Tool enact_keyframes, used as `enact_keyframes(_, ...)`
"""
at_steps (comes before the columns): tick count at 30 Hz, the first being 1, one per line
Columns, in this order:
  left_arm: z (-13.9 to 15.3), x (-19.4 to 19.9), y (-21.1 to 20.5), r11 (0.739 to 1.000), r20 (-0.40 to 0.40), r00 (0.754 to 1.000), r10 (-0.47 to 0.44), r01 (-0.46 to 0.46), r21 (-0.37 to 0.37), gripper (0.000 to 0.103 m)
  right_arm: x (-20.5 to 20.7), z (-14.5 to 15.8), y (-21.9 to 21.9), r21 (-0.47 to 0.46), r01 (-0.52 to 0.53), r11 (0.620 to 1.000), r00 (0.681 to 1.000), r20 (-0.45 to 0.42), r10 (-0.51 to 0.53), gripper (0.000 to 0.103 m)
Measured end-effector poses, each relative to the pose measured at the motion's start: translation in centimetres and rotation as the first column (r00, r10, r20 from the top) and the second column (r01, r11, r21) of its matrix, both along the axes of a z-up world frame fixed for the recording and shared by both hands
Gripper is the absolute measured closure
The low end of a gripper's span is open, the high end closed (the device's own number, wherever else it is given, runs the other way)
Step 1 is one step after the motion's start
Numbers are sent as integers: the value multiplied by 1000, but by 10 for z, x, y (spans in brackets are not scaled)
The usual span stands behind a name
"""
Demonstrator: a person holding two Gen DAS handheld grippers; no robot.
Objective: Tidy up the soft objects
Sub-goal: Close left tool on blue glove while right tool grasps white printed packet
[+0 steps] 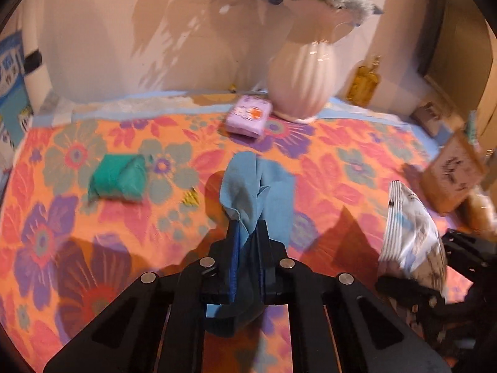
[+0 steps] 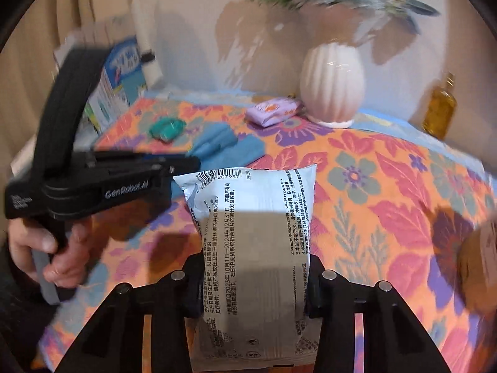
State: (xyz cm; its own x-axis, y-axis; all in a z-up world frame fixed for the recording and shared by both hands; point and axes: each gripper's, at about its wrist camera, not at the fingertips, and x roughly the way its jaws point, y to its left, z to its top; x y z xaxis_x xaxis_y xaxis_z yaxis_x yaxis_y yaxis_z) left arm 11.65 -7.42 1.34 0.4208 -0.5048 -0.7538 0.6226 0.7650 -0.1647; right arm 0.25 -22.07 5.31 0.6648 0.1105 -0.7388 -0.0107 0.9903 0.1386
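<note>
1. A floral tablecloth (image 1: 341,161) in orange, pink, purple and grey-green is covering the whole table and is lying under everything else.
2. A ribbed pale pink vase (image 1: 303,80) with greenery and fluffy stems is standing at the back by the wall.
3. The white pack (image 2: 251,242) is being pinched across its middle by the right gripper (image 2: 253,283). The pack is a soft, puffy plastic pouch, printed with black text and a barcode near its top edge, and is standing upright between the fingers, above the cloth. In the left wrist view it is showing a blue and grey striped print.
4. The blue cloth (image 1: 257,186) is being clamped by the left gripper (image 1: 247,239), whose fingers are pressed together on its gathered end. It is a thin, matte, crumpled fabric; its loose end is fanning out in folds ahead of the fingers, over the table's middle.
5. A lilac packet (image 1: 248,115) with an orange and white label is lying flat just beside the vase's foot.
6. A teal bundle (image 1: 119,180), soft and creased, is sitting on the cloth left of the blue cloth, well apart from it.
7. An amber bottle (image 2: 439,112) is standing right of the vase.
</note>
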Motion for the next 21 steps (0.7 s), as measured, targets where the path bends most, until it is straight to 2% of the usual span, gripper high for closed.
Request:
enact_keyframes(3,11,-28,10,998,2,999,-53,53,-15,96,-27,7,-14,81,68,994,997,16,-70,60)
enact_keyframes(7,19,-58,19,992,-26,992,-127,126,-20,95,-55,14,-19,99,100,990,994,26,-103,60)
enact_keyframes(9,17,-67,17,994,9,994,-108,108,35,89,-59,12,-19,85,114,990,993,15,-116,60)
enact_keyframes(10,14,-72,12,993,50,995,-89,84,84,84,-60,6,-17,70,129,989,992,-1,-129,60)
enact_keyframes(11,11,-74,10,991,72,994,-83,75,110,70,-60,1,-16,60,137,989,991,-11,-136,60)
enact_keyframes(12,8,-77,6,988,92,992,-85,72,136,52,-58,-4,-15,46,144,989,989,-37,-142,60)
enact_keyframes(13,4,-78,2,985,98,991,-87,70,157,40,-56,-6,-16,32,148,988,988,-54,-147,60)
enact_keyframes(14,1,-79,1,984,107,991,-87,68,166,22,-55,-6,-15,25,148,989,988,-54,-146,60)
enact_keyframes(16,-1,-85,-3,983,145,984,-102,78,165,22,-55,-9,-19,36,147,988,988,-57,-145,60)
enact_keyframes(19,-10,-88,-13,974,149,981,-124,91,209,24,-57,-10,-26,75,157,985,986,-60,-153,59)
enact_keyframes(21,-19,-85,-17,970,129,982,-135,104,222,47,-58,-11,-30,99,162,982,986,-65,-157,57)
